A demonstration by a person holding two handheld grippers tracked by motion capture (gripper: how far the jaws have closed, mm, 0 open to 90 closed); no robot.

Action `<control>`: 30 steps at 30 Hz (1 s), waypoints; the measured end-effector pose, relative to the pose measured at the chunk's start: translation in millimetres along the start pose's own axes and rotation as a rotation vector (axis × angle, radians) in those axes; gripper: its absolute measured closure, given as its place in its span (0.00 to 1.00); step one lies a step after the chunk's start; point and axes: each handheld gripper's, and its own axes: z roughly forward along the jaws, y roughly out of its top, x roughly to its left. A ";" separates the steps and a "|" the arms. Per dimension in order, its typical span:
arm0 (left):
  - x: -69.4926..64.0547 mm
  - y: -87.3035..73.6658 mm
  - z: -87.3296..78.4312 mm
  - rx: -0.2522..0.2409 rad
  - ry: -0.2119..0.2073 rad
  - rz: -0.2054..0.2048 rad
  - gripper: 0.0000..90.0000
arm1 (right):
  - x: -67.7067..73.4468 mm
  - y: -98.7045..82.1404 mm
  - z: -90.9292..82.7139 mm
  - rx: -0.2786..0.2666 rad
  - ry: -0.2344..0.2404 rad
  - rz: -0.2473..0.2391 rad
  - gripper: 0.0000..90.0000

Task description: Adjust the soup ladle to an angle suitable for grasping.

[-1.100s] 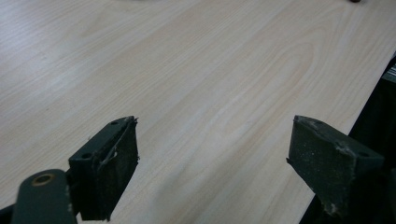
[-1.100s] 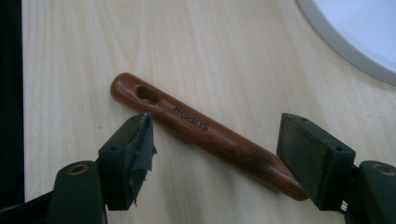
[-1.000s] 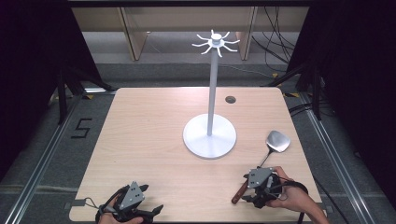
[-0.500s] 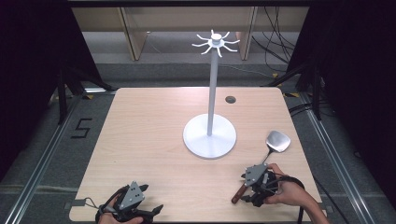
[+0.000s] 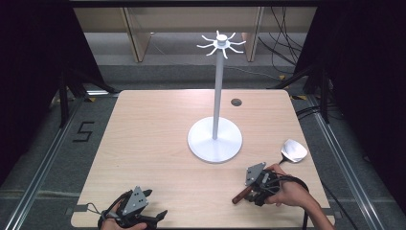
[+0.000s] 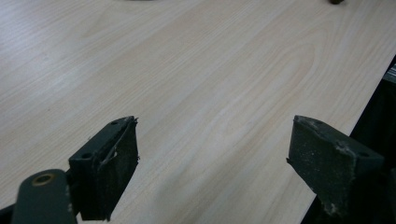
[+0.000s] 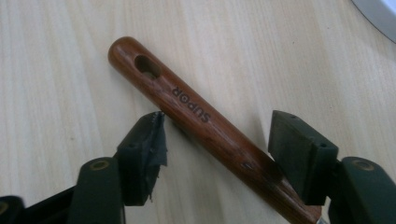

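Since the earlier frame the right gripper (image 5: 250, 191) has edged in over the spatula (image 5: 268, 177) at 4 o'clock of the table (image 5: 158, 143); its jaws have just been closing, handle between them, left pad touching, right pad still off the wood, so nothing is gripped yet. Left gripper (image 5: 149, 219) sits at 7 o'clock, jaws wide and empty. Spatula looks stiff and light but blade-heavy, varnished wooden handle (image 7: 201, 126) likely slick; I'd grip mid-handle, clear of the hang hole (image 7: 145, 66), which suits the hook stand (image 5: 216, 134) at centre.

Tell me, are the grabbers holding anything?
Not yet. The right gripper straddles the spatula's wooden handle, its jaws just closing, without pressing. The left gripper is open.
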 end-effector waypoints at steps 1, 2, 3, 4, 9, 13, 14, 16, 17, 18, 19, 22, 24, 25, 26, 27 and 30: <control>-0.1 1.1 -0.7 0.004 0.008 -0.003 0.17 | -3.1 4.3 1.3 0.011 0.015 0.013 0.48; -0.1 1.1 -0.7 0.004 0.008 -0.003 0.17 | -4.4 6.5 2.5 0.008 0.018 0.023 0.50; 0.6 0.0 0.0 0.002 0.005 0.014 0.17 | -5.0 8.7 3.3 0.009 0.027 0.038 0.52; 0.1 0.0 -0.3 0.004 -0.004 0.005 0.17 | -6.5 11.1 4.5 0.010 0.036 0.037 0.54; 0.5 0.2 -0.9 0.006 0.004 0.013 0.17 | -7.0 21.5 7.5 0.037 0.064 0.059 0.63; -1.0 1.0 -0.2 -0.012 -0.003 -0.012 0.17 | -6.5 27.6 9.1 0.053 0.069 0.062 0.66; 0.1 1.3 -1.2 -0.001 -0.009 0.004 0.17 | -6.6 31.7 10.4 0.061 0.078 0.060 0.68; 1.0 0.2 -0.6 0.003 -0.002 0.012 0.17 | -7.1 35.3 11.8 0.067 0.046 0.050 0.69; 1.2 0.8 -1.6 0.013 0.004 0.011 0.17 | -6.6 36.9 11.9 0.079 0.049 0.061 0.69; -1.8 1.1 0.0 -0.019 -0.011 -0.031 0.17 | -7.0 37.8 12.4 0.074 0.044 0.052 0.69; -0.6 1.2 -0.9 -0.005 -0.007 -0.011 0.17 | -7.3 39.1 12.6 0.083 0.045 0.048 0.70; 0.8 0.3 -0.8 0.004 0.001 0.012 0.17 | -5.5 42.4 12.8 0.100 0.036 0.029 0.72; -0.6 1.3 -0.9 -0.005 -0.008 -0.011 0.17 | -4.9 44.6 13.4 0.111 0.027 0.016 0.73; -0.6 1.3 -0.9 -0.005 -0.008 -0.011 0.17 | -4.4 45.9 13.8 0.115 0.035 0.003 0.75; 0.5 0.5 -0.6 0.003 0.002 0.013 0.17 | -2.7 46.9 12.9 0.140 0.018 0.022 0.76; 0.5 0.5 -0.6 0.003 0.002 0.013 0.17 | -2.7 46.9 12.9 0.140 0.018 0.022 0.76; -0.5 1.2 -0.7 -0.004 -0.007 -0.011 0.17 | -2.3 51.3 12.6 0.187 0.014 -0.027 0.79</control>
